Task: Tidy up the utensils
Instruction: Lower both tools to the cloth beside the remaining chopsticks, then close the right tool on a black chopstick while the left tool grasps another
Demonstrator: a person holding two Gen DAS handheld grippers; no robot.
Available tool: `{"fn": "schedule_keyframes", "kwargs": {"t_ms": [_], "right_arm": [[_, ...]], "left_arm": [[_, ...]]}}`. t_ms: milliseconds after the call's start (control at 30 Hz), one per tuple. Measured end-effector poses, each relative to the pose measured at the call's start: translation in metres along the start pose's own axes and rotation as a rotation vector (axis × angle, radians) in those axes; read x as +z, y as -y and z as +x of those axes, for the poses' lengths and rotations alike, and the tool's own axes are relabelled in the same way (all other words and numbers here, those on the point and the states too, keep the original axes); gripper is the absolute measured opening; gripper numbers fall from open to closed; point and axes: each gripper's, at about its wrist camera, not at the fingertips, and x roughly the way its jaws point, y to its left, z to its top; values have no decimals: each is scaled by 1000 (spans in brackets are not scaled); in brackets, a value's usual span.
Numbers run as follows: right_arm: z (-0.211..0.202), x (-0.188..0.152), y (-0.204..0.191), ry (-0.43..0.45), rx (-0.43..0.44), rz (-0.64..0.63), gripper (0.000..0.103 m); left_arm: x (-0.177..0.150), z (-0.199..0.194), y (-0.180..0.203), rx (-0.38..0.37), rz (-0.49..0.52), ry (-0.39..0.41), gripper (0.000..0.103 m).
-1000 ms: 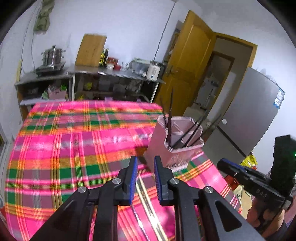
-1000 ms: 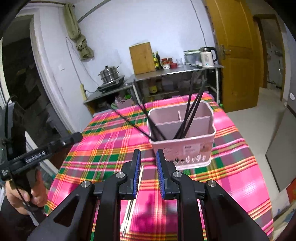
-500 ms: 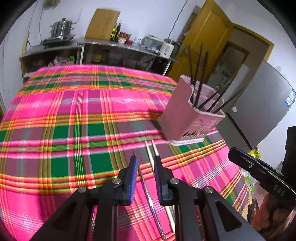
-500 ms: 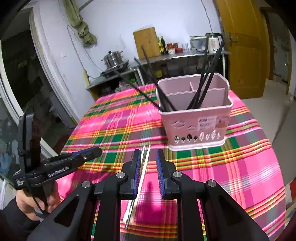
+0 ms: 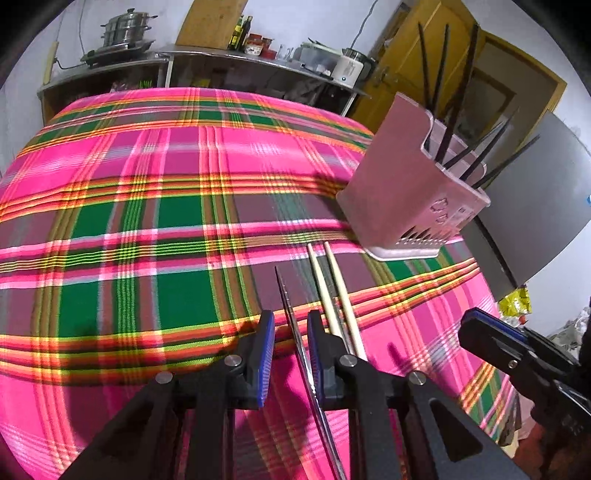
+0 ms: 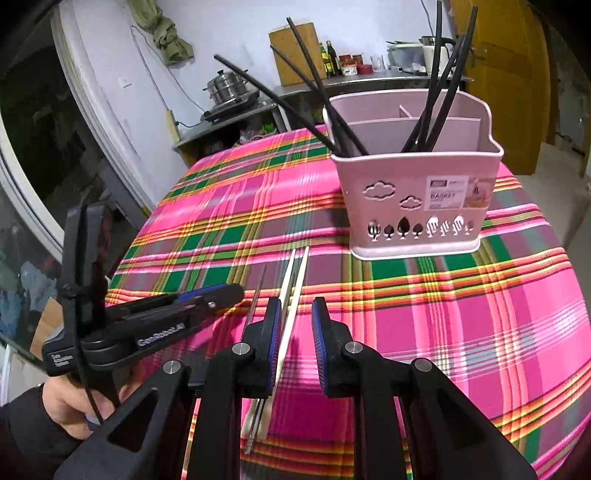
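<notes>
A pink utensil basket (image 5: 402, 199) (image 6: 417, 184) stands on the plaid cloth with several black chopsticks (image 6: 436, 85) leaning in it. In front of it lie two pale chopsticks (image 5: 332, 280) (image 6: 295, 280) and, beside them, a thin metal chopstick (image 5: 286, 295) (image 6: 256, 295). My left gripper (image 5: 290, 326) hovers low over the metal chopstick, which runs between its narrowly parted blue pads without being pressed. My right gripper (image 6: 297, 314) hangs over the pale pair, which pass by its left pad (image 6: 274, 332). Both are open and hold nothing. Each gripper shows in the other's view (image 5: 491, 343) (image 6: 177, 314).
The pink and green plaid table (image 5: 147, 221) ends close behind the grippers. A hand (image 6: 70, 402) holds the left gripper at the table's left edge. Behind the table stand a metal shelf with a steamer pot (image 5: 125, 27), bottles, a kettle and a yellow door (image 5: 406, 55).
Both grippers have come down and tilted toward the cloth, so the lying chopsticks and the basket loom larger. The gaps between the jaws look the same.
</notes>
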Motion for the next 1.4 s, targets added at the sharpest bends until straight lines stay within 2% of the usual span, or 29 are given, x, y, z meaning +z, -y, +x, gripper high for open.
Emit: {"fn": "schedule_keyframes", "kwargs": {"t_ms": [133,233,300,600,767,1033,1267,1400], "right_arm": [[12,0,2,-17,8,6,18],[23,-1,1,-33,25,10,17],[33,-1,-1,-47,37,6,13],[76,2,-13,-109,76,-15,9],[90,-1,-13,-139,47,-21,9],[88,-3,-8,-134,27,-17,9],[95,2,-21,-143,-61,-64,7],[98,5,-22,-143,-77,-59,7]], "left_arm": [[-5,9,4,25,43,4,17],[-8,9,7,63,97,14,11],[-8,6,3,67,94,10,8],[-13,-5,-20,69,44,22,7],[-13,-5,-20,66,41,24,8],[-14,-6,-22,61,33,28,8],[-12,-4,-19,83,49,24,8],[-12,-2,-16,95,62,21,8]]}}
